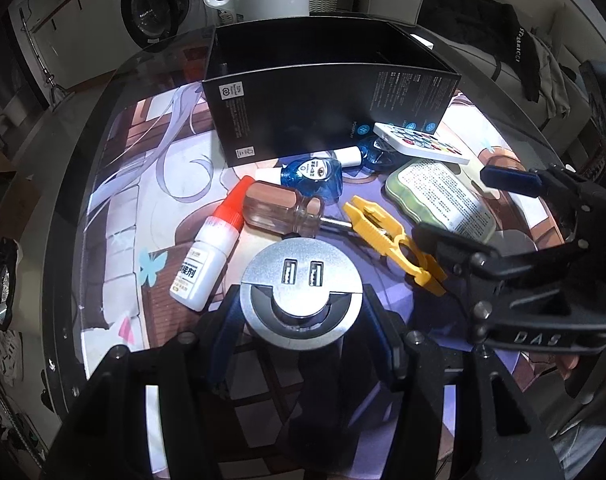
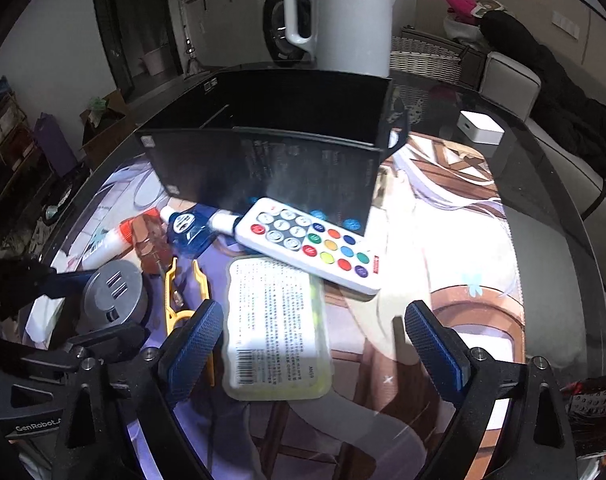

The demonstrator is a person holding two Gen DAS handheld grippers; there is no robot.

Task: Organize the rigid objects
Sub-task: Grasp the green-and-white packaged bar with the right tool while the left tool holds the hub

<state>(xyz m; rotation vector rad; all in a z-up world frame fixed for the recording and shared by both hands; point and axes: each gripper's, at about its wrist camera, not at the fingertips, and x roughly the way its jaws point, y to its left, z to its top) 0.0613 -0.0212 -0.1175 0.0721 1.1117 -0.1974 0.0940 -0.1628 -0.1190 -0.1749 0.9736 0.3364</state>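
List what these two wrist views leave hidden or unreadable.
- Inside of the black box: both views, its own walls hide the bottom.
- Screwdriver tip: left wrist view, under the yellow tool.
- Green-edged pack print: both views, too small.
- White kettle top: left wrist view, cut off.

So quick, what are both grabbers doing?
Left gripper: shut on the round silver USB socket hub.
Right gripper: open, holding nothing.

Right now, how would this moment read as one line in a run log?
left gripper: shut on silver USB puck | right gripper: open above green flat pack | black box: nothing visible inside
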